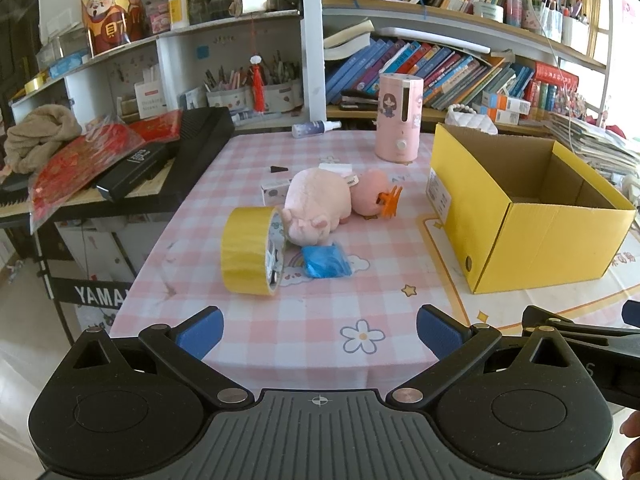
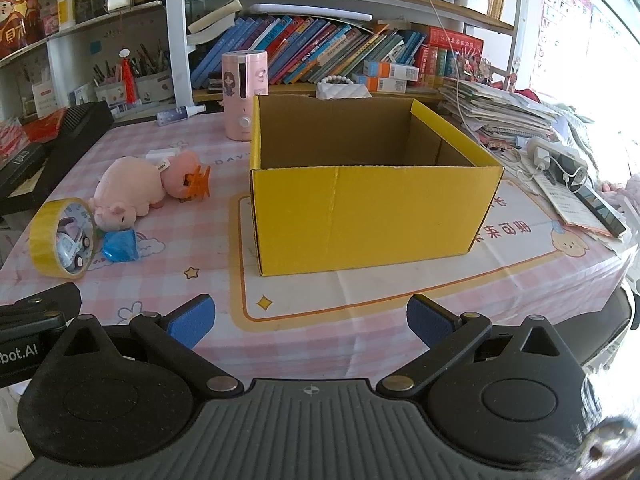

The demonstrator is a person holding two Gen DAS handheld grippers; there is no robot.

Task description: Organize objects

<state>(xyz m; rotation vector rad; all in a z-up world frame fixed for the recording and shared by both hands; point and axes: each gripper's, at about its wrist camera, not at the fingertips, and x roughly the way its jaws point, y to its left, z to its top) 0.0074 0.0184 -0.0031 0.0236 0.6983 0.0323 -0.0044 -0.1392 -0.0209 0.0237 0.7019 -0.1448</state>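
Both the left gripper (image 1: 320, 330) and right gripper (image 2: 311, 320) are hovering spread wide and empty at the table's (image 1: 304, 320) near edge. Waiting near the left edge: one stiff, light yellow tape roll (image 1: 252, 250), best pinched across its rim; one small car (image 2: 74, 246) inside it; two soft, squashable pink plush toys (image 1: 316, 206); one slippery blue packet (image 1: 326, 261); one brittle-looking orange clip (image 1: 389, 201). One yellow box (image 2: 360, 208) is standing open toward the right.

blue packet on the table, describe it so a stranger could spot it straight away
Left of the open yellow box, a cluster sits on the pink checked tablecloth. The blue packet lies flat at its near edge, between the tape roll and the pink plush pig. It alone is shiny, crinkled blue.
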